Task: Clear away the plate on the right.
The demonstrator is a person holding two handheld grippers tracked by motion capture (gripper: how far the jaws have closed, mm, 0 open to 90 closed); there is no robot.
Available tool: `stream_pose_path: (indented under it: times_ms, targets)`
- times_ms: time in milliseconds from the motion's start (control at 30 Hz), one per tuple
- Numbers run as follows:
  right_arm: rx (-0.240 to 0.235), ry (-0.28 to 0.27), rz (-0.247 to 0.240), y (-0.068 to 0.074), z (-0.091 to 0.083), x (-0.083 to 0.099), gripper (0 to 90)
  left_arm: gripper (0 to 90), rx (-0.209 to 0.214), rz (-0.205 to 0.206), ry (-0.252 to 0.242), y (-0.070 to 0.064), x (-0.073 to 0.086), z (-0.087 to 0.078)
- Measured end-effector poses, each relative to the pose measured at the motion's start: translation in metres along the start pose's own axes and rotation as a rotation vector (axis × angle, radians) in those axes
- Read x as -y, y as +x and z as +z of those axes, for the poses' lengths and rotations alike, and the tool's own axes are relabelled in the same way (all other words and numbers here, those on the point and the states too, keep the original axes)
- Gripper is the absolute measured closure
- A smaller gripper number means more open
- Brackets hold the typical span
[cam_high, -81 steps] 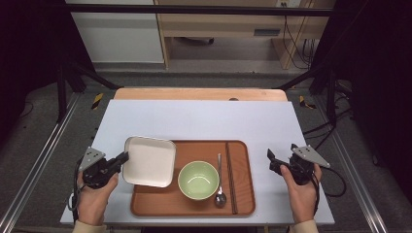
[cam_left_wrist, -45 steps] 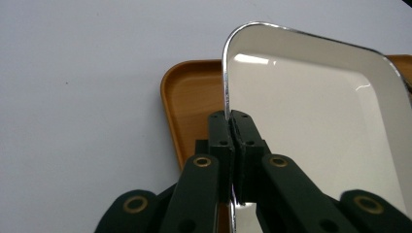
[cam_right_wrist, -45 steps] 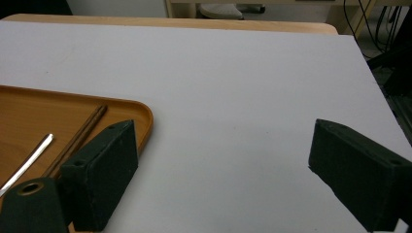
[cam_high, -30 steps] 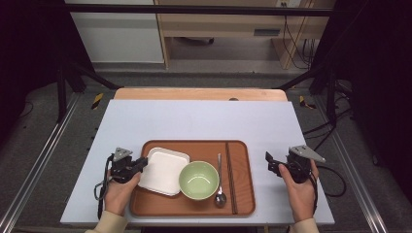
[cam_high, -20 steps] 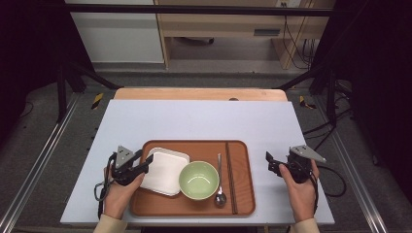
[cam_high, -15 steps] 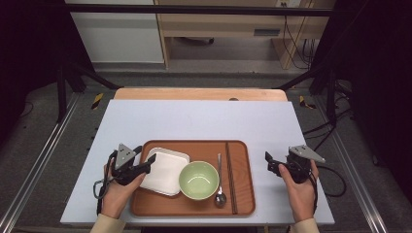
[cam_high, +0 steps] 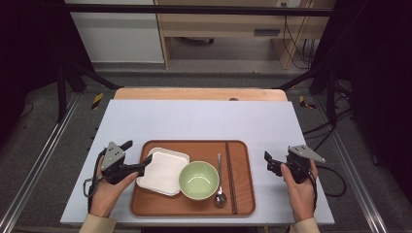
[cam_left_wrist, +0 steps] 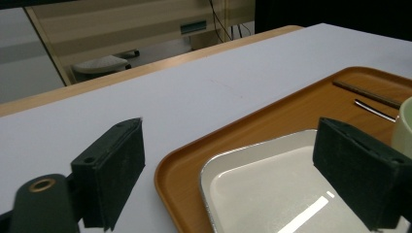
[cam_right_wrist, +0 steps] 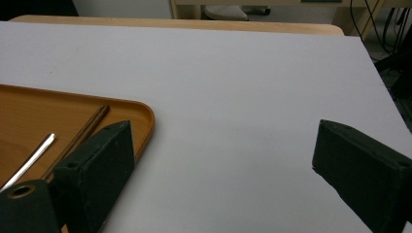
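Note:
A white square plate [cam_high: 163, 171] [cam_left_wrist: 272, 184] lies flat in the left part of a brown tray [cam_high: 194, 145] [cam_left_wrist: 167, 177]. Right of it on the tray sit a green bowl [cam_high: 198, 180] [cam_left_wrist: 404, 127], a metal spoon [cam_high: 220, 184] and dark chopsticks [cam_high: 231, 177]. My left gripper [cam_high: 137, 154] [cam_left_wrist: 233, 141] is open at the tray's left edge, one jaw over the table and the other over the plate, touching nothing. To the right of the tray, my right gripper [cam_high: 268, 164] [cam_right_wrist: 223, 131] hangs open over bare table.
The tray [cam_right_wrist: 48, 111] stands near the front edge of a pale grey table [cam_high: 204, 119] with a wooden strip along its far side. Chopsticks [cam_right_wrist: 87, 128] and the spoon handle [cam_right_wrist: 29, 160] lie near the tray's right rim. Dark frame posts flank the table.
The left gripper carried the plate rightward onto the tray, let go of its edge and opened, then drew back slightly left. The right gripper stayed in place.

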State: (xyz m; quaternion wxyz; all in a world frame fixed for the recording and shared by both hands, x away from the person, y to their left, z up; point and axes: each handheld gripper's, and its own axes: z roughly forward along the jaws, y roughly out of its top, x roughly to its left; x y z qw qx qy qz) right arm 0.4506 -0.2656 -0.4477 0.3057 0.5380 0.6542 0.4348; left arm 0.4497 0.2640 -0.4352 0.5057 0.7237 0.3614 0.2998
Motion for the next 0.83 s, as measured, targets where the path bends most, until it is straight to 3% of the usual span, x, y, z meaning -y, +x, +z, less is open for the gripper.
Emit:
stream_pose_path:
  times_ms: [600, 833]
  targets:
    - [0.009, -0.045, -0.021, -0.002, 0.002, 0.002, 8.2, 3.4, -0.039, -0.058, -0.075, 0.042, 0.009, -0.023]
    - [0.017, -0.044, -0.012, -0.004, 0.002, 0.002, 7.1, 3.3, -0.055, -0.074, -0.093, 0.049, 0.010, -0.030]
